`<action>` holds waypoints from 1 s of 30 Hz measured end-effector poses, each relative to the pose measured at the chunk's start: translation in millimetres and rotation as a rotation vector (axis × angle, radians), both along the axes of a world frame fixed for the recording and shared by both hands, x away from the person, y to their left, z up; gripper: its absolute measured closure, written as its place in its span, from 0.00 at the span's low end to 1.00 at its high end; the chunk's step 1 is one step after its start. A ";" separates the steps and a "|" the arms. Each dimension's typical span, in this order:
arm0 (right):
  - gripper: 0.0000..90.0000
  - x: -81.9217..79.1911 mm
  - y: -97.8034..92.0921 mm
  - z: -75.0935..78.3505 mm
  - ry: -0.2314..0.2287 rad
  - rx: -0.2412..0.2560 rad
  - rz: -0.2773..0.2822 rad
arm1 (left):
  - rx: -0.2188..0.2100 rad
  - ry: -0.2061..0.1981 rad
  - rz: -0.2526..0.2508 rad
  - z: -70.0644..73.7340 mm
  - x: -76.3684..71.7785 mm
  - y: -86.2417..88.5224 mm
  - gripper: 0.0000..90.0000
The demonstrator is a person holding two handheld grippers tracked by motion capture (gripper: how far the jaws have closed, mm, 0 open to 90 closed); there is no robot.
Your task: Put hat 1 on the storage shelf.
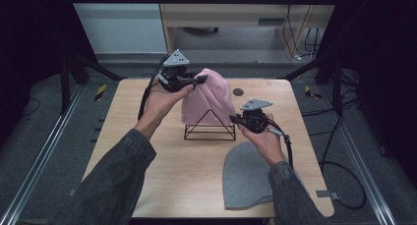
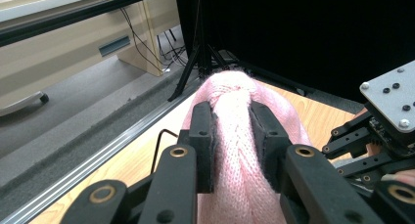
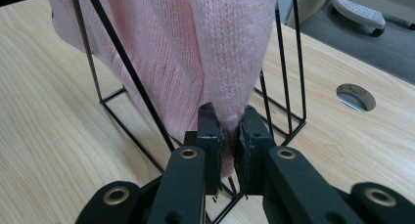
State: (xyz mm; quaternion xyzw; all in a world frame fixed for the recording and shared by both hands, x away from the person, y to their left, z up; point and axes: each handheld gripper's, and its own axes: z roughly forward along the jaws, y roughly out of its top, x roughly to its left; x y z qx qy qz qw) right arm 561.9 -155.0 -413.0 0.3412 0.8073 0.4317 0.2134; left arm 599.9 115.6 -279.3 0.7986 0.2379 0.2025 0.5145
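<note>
A: From above, what's on the table (image 1: 162, 156)?
B: A pink knit hat (image 1: 209, 99) draped over a black wire stand (image 1: 209, 129); a grey hat (image 1: 246, 178) lies flat nearby.
A: And the left gripper (image 2: 232, 136) view?
B: Its jaws pinch a fold near the hat's top.
A: The right gripper (image 3: 230, 136) view?
B: Its jaws clamp the hat's lower edge beside the stand.

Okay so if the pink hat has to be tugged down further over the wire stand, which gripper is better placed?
Right, probably. The right gripper is shut on the pink hat at its lower hem beside the wire stand; the left gripper pinches its top.
</note>
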 end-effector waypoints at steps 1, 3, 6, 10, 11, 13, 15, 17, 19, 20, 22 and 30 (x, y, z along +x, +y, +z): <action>0.92 0.0 0.0 0.0 0.000 0.000 0.000 | -0.002 -0.001 0.000 -1.1 -0.5 -0.3 0.82; 0.91 -0.5 -1.3 -2.6 0.004 -0.004 -0.002 | 0.011 -0.002 -0.004 -2.7 -1.7 -0.4 0.82; 0.91 -0.7 -2.2 -5.6 0.012 -0.005 -0.002 | 0.021 0.002 -0.010 -7.4 -3.3 -0.9 0.82; 0.91 -1.3 -3.9 -14.1 0.026 -0.009 -0.010 | 0.025 0.016 -0.018 -16.5 -6.4 -0.6 0.82; 0.91 -1.3 -3.9 -14.1 0.026 -0.009 -0.010 | 0.025 0.016 -0.018 -16.5 -6.4 -0.6 0.82; 0.91 -1.7 -5.1 -17.0 0.030 -0.015 -0.014 | 0.015 0.024 -0.020 -20.5 -8.3 -0.4 0.82; 0.91 -2.3 -6.5 -19.2 0.038 -0.012 -0.017 | 0.013 0.029 -0.023 -23.3 -9.7 -0.5 0.82; 0.91 -2.7 -7.5 -22.1 0.051 -0.021 -0.015 | 0.011 0.037 -0.025 -26.2 -10.7 -1.3 0.82; 0.91 -3.0 -7.6 -22.9 0.058 -0.019 -0.017 | 0.009 0.040 -0.023 -28.7 -11.9 -2.5 0.81; 0.90 -3.0 -8.4 -24.7 0.062 -0.016 -0.015 | 0.006 0.044 -0.021 -29.5 -12.7 -3.2 0.81; 0.90 -3.5 -9.5 -25.9 0.068 -0.014 -0.014 | 0.006 0.043 -0.025 -30.5 -14.1 -4.4 0.81; 0.86 -3.1 -13.5 -31.1 0.090 -0.019 -0.022 | 0.018 0.047 -0.029 -37.0 -17.1 -9.6 0.81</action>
